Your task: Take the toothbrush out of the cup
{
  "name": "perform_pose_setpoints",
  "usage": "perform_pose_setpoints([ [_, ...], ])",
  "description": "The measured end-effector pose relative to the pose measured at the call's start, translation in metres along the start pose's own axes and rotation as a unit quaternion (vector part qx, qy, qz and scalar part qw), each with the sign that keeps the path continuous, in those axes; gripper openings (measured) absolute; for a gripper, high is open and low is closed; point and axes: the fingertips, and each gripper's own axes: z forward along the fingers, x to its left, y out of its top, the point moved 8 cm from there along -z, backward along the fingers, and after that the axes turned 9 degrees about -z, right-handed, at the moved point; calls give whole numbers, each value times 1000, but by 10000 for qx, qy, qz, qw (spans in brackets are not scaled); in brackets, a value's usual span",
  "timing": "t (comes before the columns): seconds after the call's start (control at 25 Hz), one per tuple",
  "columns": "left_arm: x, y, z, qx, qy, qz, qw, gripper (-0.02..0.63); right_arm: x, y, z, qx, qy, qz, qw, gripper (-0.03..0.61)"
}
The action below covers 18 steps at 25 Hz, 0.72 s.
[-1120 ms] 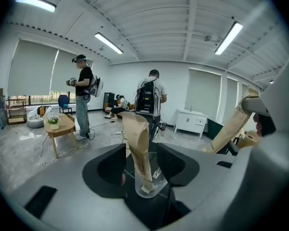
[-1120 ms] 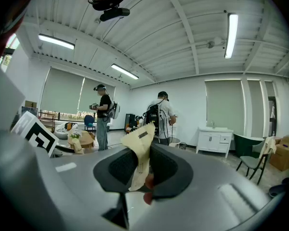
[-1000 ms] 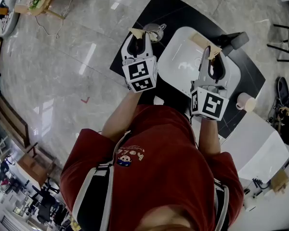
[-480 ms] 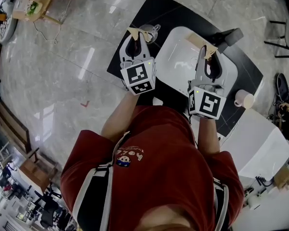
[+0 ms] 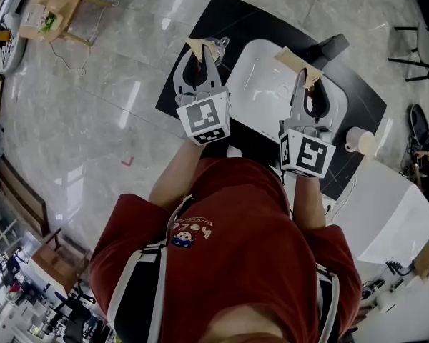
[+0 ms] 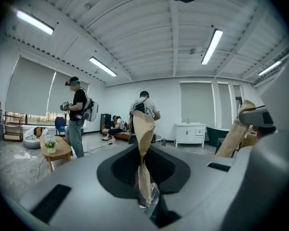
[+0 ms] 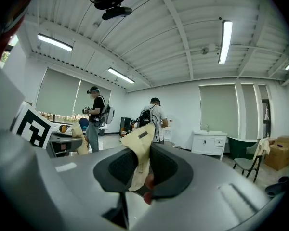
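Note:
My left gripper (image 5: 202, 48) hovers over the black mat's left part. Its taped jaws are closing, and a clear cup (image 5: 219, 43) is pinched between them. Only the cup's handle shows past the tips in the head view. In the left gripper view, the cup's glassy rim (image 6: 151, 196) sits low between the pads of the left gripper (image 6: 143, 129). Over the white basin (image 5: 272, 84), my right gripper (image 5: 300, 66) points level. The right gripper view shows the right gripper (image 7: 140, 143) shut on a red stick, apparently the toothbrush (image 7: 147, 179).
The basin rests on a black mat (image 5: 236, 13) with a dark fixture (image 5: 330, 48) at its far rim. A pale cup (image 5: 359, 140) stands right of the mat, and a white box (image 5: 390, 213) beside it. People stand across the room (image 6: 78, 114).
The left gripper's jaws have drawn together on the cup and it has moved up the picture with it. The right gripper has shifted only slightly.

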Motion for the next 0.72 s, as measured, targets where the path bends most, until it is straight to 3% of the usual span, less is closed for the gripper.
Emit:
perform_pose_setpoints([
  [0.32,-34,33,-30,-716,-342,589,9951,37,-13,9,-23,-178,-189,45,9997,84],
  [0.72,-92,36,-47,-683,-1305,758,9862,37,-46,10,-67,-199,-881,43,9959,84],
])
